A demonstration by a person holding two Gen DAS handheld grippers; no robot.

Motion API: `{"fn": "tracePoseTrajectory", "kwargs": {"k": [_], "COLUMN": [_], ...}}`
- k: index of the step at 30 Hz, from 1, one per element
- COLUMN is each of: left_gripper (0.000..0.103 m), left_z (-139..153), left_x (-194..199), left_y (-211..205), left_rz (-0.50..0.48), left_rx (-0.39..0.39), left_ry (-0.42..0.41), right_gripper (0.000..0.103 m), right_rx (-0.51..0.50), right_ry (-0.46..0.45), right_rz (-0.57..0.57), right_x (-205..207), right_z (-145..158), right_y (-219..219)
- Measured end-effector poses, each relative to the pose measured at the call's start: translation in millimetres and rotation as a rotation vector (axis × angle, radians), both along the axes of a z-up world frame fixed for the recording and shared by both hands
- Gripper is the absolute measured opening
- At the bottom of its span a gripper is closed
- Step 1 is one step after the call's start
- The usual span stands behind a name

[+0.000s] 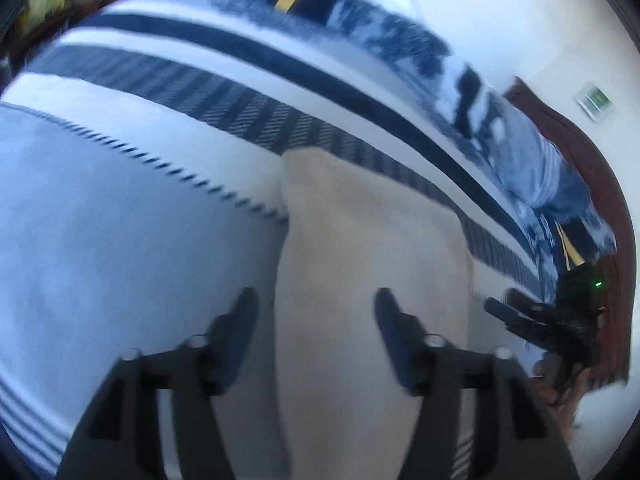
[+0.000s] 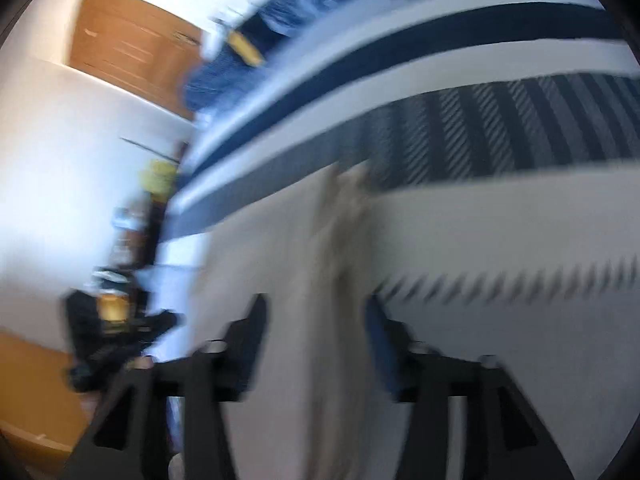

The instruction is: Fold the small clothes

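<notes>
A small beige garment [image 1: 368, 272] lies flat on a bed with a white and navy striped cover [image 1: 120, 208]. My left gripper [image 1: 316, 304] is open, its fingers standing apart over the garment's near left edge. In the right wrist view the same beige garment [image 2: 340, 248] runs up between the fingers of my right gripper [image 2: 316, 312], which is open. That view is blurred. The right gripper also shows at the right in the left wrist view [image 1: 520, 316], beside the garment's right edge.
The striped cover [image 2: 500, 128] fills the bed. A patterned blue pillow [image 1: 532, 168] and a dark wooden headboard [image 1: 580, 148] lie at the far right. A wooden door [image 2: 132, 48] and a white wall [image 2: 60, 180] stand left of the bed.
</notes>
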State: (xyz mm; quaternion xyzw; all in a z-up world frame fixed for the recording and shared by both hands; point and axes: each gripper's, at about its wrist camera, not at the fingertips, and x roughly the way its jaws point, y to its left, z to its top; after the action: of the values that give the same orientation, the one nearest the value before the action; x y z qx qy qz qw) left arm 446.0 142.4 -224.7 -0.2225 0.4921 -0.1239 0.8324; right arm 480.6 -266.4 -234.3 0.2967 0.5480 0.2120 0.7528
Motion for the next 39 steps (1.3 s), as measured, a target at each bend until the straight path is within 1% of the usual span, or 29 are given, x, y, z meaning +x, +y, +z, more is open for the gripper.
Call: {"fn": "tracePoseTrajectory", "kwargs": {"k": [1,2,3,5,6,7,8,10,11,12,14,15,17,18,19,21,22,23,24,25,26,27,28,29,32,35,37,38,39], "left_gripper": [0.062,0.062,0.062,0.062,0.062,0.062,0.062,0.056,0.054,0.05,0.049,0.049,0.049,0.051,0.051,0.051,0.051,0.051,0.054,0.059,0.06,0.06,0.061,0.061,0.065,0.065,0.064,0.063,0.059], "left_z": [-2.4,-8.2,-18.7,-33.5,-41.4,-48.8,-52.4,-54.3,-54.3,-51.7,-45.1,-44.1,-49.8,-56.4,-59.3,-59.2,-56.8,-54.2,-52.5,-51.8,-52.1,-53.3,-53.9,-54.9,-58.8,-64.5,-68.9,-69.8,-70.3], "left_x": [-15.9,-32.9,-53.0,-75.5,-85.5,-93.1,-98.2,-102.9,-102.8,-102.7,-103.1,-105.0,-106.1,-105.5,-103.8,-103.6,-103.4,-103.9,-104.8,-105.6,-105.2,-103.5,-101.9,-100.1,-93.9,-86.7,-84.4,-83.6,-83.0], "left_y": [-0.2,-0.2,-2.8,-5.8,-4.4,-2.0,0.1,1.9,-0.2,-3.8,-9.3,-11.1,-12.1,-13.9,-15.3,-15.9,-14.8,-13.0,-11.4,-8.2,-5.6,-2.7,-1.3,0.0,-0.3,-6.4,-8.1,-8.6,-9.4], "left_rz": [0.002,-0.005,-0.01,0.007,0.035,0.061,0.082,0.115,0.116,0.097,0.075,0.068,0.074,0.079,0.079,0.076,0.074,0.073,0.072,0.077,0.085,0.09,0.091,0.096,0.095,0.092,0.091,0.088,0.082], "left_rx": [0.01,0.015,0.017,0.011,-0.023,-0.075,-0.106,-0.126,-0.136,-0.126,-0.095,-0.09,-0.113,-0.124,-0.114,-0.095,-0.098,-0.103,-0.108,-0.117,-0.127,-0.156,-0.177,-0.195,-0.236,-0.224,-0.231,-0.241,-0.249], "left_ry": [-0.005,0.004,0.017,0.04,0.054,0.073,0.072,0.059,0.066,0.066,0.056,0.048,0.058,0.08,0.094,0.097,0.096,0.093,0.088,0.09,0.1,0.113,0.119,0.126,0.14,0.157,0.166,0.169,0.17], "right_gripper": [0.07,0.07,0.07,0.069,0.065,0.051,0.033,0.019,0.01,0.004,0.004,0.004,0.003,0.003,0.003,0.003,0.004,0.005,0.006,0.016,0.042,0.055,0.063,0.063,0.064,0.066,0.066,0.063,0.058], "right_rx": [0.006,0.012,0.021,0.016,0.009,0.008,0.008,0.042,0.038,0.016,-0.032,-0.035,-0.04,-0.087,-0.128,-0.226,-0.215,-0.198,-0.163,-0.132,-0.106,-0.068,-0.039,-0.002,0.033,0.053,0.089,0.12,0.123], "right_ry": [-0.013,-0.023,-0.006,0.028,0.058,0.076,0.103,0.145,0.148,0.145,0.105,0.064,0.008,-0.003,0.001,0.069,0.114,0.123,0.113,0.112,0.119,0.131,0.125,0.104,0.108,0.157,0.155,0.159,0.163], "right_rz": [0.005,0.013,0.029,0.032,0.036,0.035,0.029,0.016,0.015,0.019,-0.005,-0.026,-0.062,-0.068,-0.061,-0.01,0.007,-0.001,-0.028,-0.043,-0.053,-0.076,-0.096,-0.103,-0.113,-0.09,-0.088,-0.078,-0.082], "right_x": [-17.2,-47.7,-69.4,-101.7,-118.8,-126.5,-134.5,-145.9,-146.6,-148.2,-150.7,-155.8,-162.0,-163.4,-162.0,-156.5,-155.9,-159.7,-163.9,-165.9,-167.3,-169.8,-171.8,-173.4,-167.7,-155.0,-154.4,-151.3,-147.2], "right_z": [5.9,12.2,10.5,0.0,-11.4,-17.7,-26.7,-42.4,-44.7,-43.3,-26.2,-12.1,9.2,12.2,9.5,-22.4,-39.0,-44.6,-43.6,-41.7,-40.8,-40.1,-37.9,-34.0,-34.4,-49.5,-55.4,-58.6,-60.6], "right_y": [0.4,3.6,8.1,16.2,22.4,24.6,27.8,32.1,33.6,36.0,34.4,29.7,26.1,26.9,29.3,40.5,43.5,41.6,37.7,33.7,29.8,22.5,16.8,10.6,0.3,8.2,12.4,15.8,17.6]}}
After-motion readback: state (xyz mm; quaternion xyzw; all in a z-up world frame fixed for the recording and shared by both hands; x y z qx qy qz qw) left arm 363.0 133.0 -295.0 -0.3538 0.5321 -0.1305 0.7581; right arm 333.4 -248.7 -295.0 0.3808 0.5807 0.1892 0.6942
